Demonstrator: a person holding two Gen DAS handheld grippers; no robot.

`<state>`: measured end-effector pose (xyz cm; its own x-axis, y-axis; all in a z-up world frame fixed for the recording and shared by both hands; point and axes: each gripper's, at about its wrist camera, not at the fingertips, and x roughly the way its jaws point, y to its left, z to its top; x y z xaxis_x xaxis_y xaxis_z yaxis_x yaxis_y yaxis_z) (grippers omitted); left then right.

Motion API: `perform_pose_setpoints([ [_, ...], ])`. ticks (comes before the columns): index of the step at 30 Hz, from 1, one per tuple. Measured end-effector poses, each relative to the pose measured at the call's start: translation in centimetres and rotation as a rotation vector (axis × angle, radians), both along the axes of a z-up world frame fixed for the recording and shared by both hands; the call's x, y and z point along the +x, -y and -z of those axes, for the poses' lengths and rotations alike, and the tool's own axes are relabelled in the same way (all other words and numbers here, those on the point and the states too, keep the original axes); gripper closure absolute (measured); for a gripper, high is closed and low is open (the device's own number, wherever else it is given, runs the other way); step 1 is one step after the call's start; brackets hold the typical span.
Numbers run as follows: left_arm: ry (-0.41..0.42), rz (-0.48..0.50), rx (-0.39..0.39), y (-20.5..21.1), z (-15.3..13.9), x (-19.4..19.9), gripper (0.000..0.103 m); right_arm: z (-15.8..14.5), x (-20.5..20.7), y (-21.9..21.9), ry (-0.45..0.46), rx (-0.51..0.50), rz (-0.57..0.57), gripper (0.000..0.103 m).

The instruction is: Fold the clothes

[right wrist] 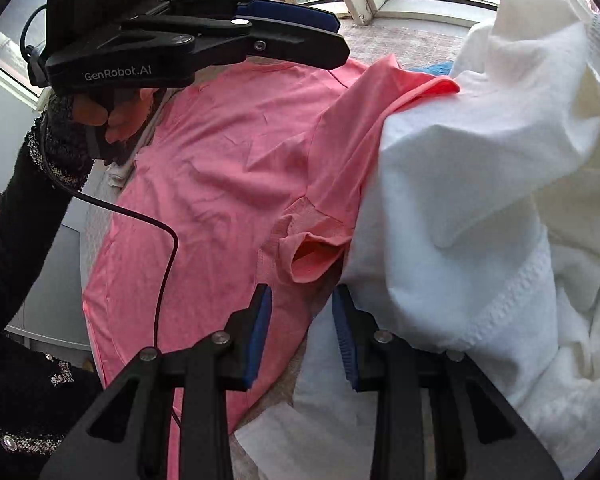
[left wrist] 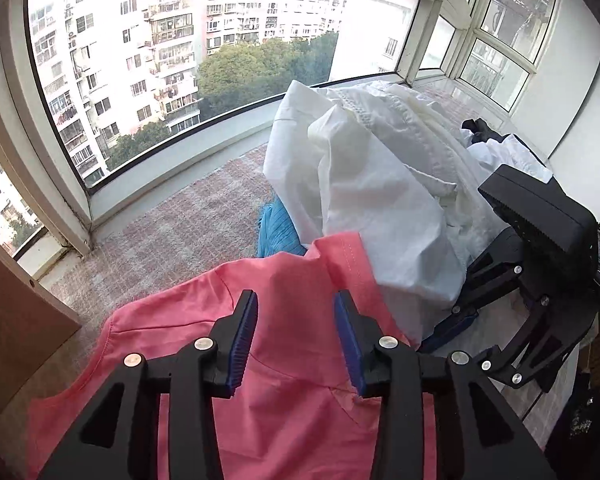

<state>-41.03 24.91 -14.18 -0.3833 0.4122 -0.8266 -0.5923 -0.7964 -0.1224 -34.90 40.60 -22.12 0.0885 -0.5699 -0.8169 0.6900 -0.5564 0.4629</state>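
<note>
A pink T-shirt (left wrist: 292, 276) lies spread on the checked surface. One side and one sleeve (right wrist: 312, 254) run under a heap of white clothes (right wrist: 480, 168). My left gripper (left wrist: 296, 340) hovers open over the shirt's upper part, with nothing between its blue pads. In the right wrist view the left gripper (right wrist: 336, 38) shows side-on at the top, held by a hand (right wrist: 116, 116). My right gripper (right wrist: 302, 324) is open just short of the pink sleeve, at the edge of the white heap. From the left wrist view the right gripper (left wrist: 452, 332) reaches in low from the right.
A blue cloth (left wrist: 276, 228) peeks out from under the white heap (left wrist: 380, 184). Curved windows (left wrist: 180, 60) and a sill (left wrist: 220, 152) close off the far side. A wooden board (left wrist: 16, 312) stands at the left. A black cable (right wrist: 160, 280) hangs over the shirt. Dark clothes (left wrist: 480, 126) lie behind the heap.
</note>
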Motion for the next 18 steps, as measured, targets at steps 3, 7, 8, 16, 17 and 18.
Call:
perform_pose_setpoints([
  [3,-0.034,0.091,-0.075,-1.5,-0.2,-1.1,0.064,-0.2,0.5,-0.4,-0.012,-0.014,0.010,0.072],
  [7,0.026,0.154,-0.155,-2.6,1.9,-2.2,0.087,-0.9,1.1,-0.5,-0.075,-0.003,0.013,0.072],
  [8,0.042,0.170,-0.175,-2.9,2.4,-2.4,0.100,-1.1,1.2,-0.3,-0.091,-0.001,0.007,0.072],
  [16,0.071,0.136,-0.186,-0.5,2.9,-2.7,0.101,-0.5,0.9,1.4,-0.188,0.078,-0.032,0.072],
  [17,0.068,0.132,-0.187,-0.2,2.8,-2.7,0.101,-0.5,0.9,1.6,-0.200,0.084,-0.037,0.072],
  [18,0.066,0.128,-0.188,0.0,2.7,-2.6,0.101,-0.7,1.0,1.8,-0.211,0.086,-0.048,0.072],
])
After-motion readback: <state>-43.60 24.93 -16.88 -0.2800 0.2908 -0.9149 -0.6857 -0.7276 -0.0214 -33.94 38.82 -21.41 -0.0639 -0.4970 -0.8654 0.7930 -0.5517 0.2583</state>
